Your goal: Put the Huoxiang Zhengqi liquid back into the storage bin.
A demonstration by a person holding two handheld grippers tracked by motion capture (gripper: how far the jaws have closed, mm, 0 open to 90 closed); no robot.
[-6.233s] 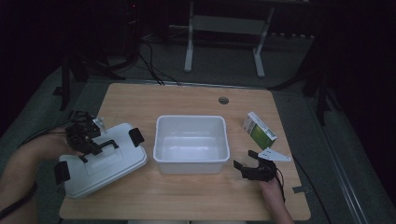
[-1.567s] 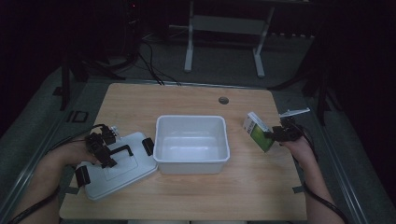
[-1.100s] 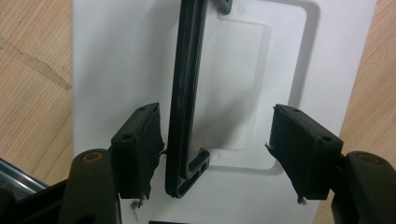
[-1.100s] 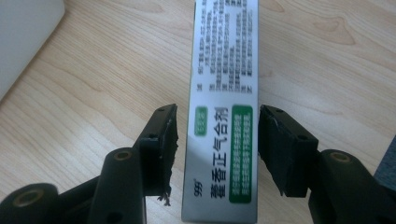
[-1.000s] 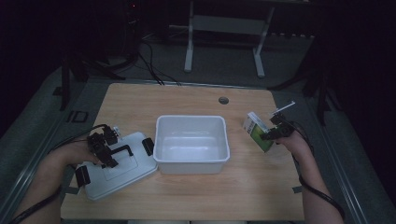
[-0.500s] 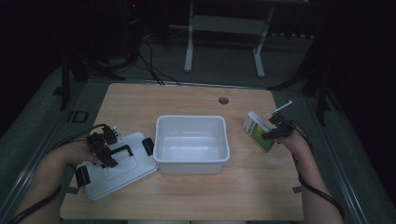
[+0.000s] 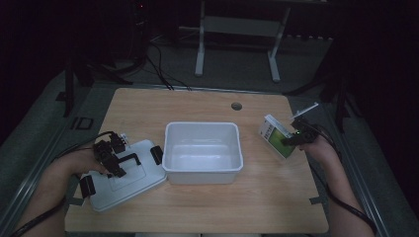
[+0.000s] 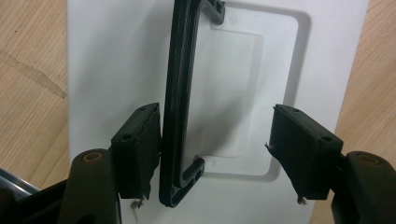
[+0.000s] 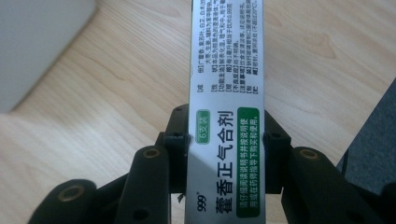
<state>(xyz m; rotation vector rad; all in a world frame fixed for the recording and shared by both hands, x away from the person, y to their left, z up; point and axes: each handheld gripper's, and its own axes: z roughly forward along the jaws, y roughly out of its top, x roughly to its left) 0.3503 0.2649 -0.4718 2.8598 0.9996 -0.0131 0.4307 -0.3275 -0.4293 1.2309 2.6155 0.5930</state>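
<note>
Your right gripper (image 7: 292,140) holds a flat medicine box (image 7: 275,135) near the right edge of the wooden tabletop (image 7: 207,207). In the right gripper view the two black jaws have just closed in and now press on the box's (image 9: 227,116) two long sides. The box is thin cardboard, white and smooth, with small printed words and green patches. From the high view it looks tilted, with its green face up, and it sits well to the right of the tub (image 7: 202,152). The tub is white plastic, shaped like a box with round corners and an open top, and it stands in the middle of the tabletop. Your left gripper (image 7: 112,158) hovers over the white plastic lid (image 7: 141,183), which lies flat at the left, just beside the tub. The lid (image 8: 116,56) is smooth and shiny, with a sunk-in square in its middle. A black plastic handle (image 8: 182,102) lies across that square; it is long, thin and ribbed. In the left gripper view the jaws stand wide apart. One jaw is right up against the handle, and the other is well away from it, so nothing is squeezed. The tabletop is pale wood with fine lines in it.
</note>
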